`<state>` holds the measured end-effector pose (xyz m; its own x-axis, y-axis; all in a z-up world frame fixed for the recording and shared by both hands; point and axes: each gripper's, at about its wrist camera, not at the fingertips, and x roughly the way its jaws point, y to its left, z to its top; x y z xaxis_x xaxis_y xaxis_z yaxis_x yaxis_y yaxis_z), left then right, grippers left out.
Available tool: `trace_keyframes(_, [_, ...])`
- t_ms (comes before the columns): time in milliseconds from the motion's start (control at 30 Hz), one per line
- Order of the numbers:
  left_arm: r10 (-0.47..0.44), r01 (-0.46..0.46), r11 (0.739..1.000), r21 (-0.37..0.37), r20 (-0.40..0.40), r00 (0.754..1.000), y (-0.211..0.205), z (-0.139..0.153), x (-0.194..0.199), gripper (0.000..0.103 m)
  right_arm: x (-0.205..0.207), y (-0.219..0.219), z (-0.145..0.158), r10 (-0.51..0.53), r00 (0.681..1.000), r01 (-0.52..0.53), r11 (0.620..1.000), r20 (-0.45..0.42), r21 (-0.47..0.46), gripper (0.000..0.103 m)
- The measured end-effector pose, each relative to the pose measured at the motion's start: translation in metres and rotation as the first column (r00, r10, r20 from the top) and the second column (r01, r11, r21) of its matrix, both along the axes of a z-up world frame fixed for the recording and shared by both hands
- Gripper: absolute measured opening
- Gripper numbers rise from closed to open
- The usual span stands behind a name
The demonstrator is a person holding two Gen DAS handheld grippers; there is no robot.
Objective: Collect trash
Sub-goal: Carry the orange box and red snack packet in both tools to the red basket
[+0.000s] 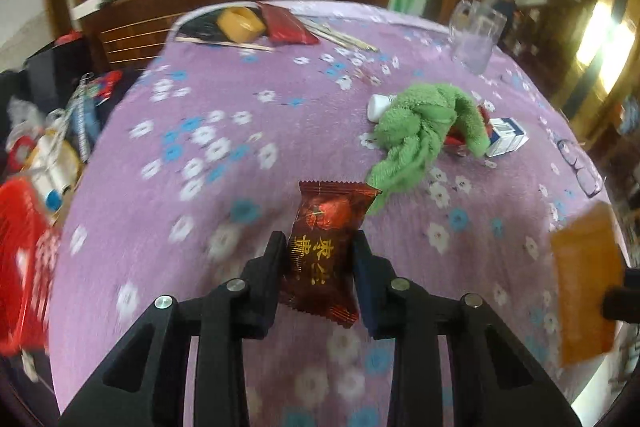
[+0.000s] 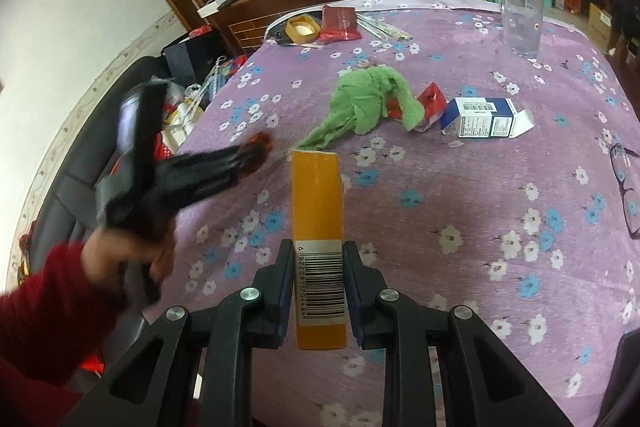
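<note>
Pinched between the pads of the left claw [image 1: 318, 259], a dark red candy wrapper [image 1: 326, 247] is sticking out ahead of the fingertips, its crimped top edge pointing away over the purple flowered cloth of the table [image 1: 200, 211]. Both pads are pressing on the wrapper's sides, so that claw is holding it at a narrow gap.

Over on the other side, the right claw [image 2: 318, 267] is gripping an orange carton [image 2: 318, 227] by its barcode end, the box lying lengthwise between the fingers and reaching well past their tips. From the left wrist view the same carton [image 1: 586, 287] is showing as a blur at the far right.

Ahead of both claws and a little to the right, a crumpled green towel [image 2: 360, 107] is lying on the cloth, with a red scrap [image 2: 432, 99] just beside it and a blue and white box [image 2: 480, 117] just beyond that. Farther off, a clear glass [image 2: 520, 15] is standing upright near the far edge. Glasses [image 2: 624, 187] are resting at the right edge.

A hand [image 2: 120, 251] in a red sleeve [image 2: 44, 307] is carrying the left claw, blurred, to the left of the carton.
</note>
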<state>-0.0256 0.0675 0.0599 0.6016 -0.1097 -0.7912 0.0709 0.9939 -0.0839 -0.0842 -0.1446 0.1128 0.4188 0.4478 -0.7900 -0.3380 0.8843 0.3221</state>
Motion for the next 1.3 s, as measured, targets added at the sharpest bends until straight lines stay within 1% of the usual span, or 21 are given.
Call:
trace_keyframes(100, [0.04,-0.041,0.999,0.012,0.031,0.999,0.003,0.009,-0.023,0.031,0.0,0.014,-0.005,-0.015,1.0,0.015,1.0,-0.02,0.013,0.026])
trace_keyframes(200, [0.069,-0.071,0.997,0.028,0.058,0.996,0.011,0.018,-0.044,0.031,0.0,0.029,-0.006,-0.012,1.0,0.012,1.0,-0.018,0.008,0.026])
trace_keyframes(433, [0.106,-0.113,0.991,0.067,0.095,0.99,0.037,0.033,-0.07,0.031,-0.006,0.075,-0.004,0.048,0.999,-0.048,0.999,-0.005,0.021,0.026])
trace_keyframes(800, [0.137,-0.148,0.983,0.106,0.097,0.986,0.074,0.033,-0.092,0.032,-0.016,0.127,-0.005,0.101,0.995,-0.101,0.994,-0.005,0.029,0.026])
trace_keyframes(1100, [0.134,-0.151,0.98,0.13,0.135,0.982,0.086,0.041,-0.099,0.032,-0.019,0.145,0.0,0.106,0.994,-0.106,0.994,0.005,0.026,0.026])
trace_keyframes(1300, [0.141,-0.161,0.979,0.129,0.149,0.979,0.096,0.046,-0.103,0.032,-0.018,0.155,0.002,0.106,0.994,-0.106,0.994,0.007,0.016,0.026])
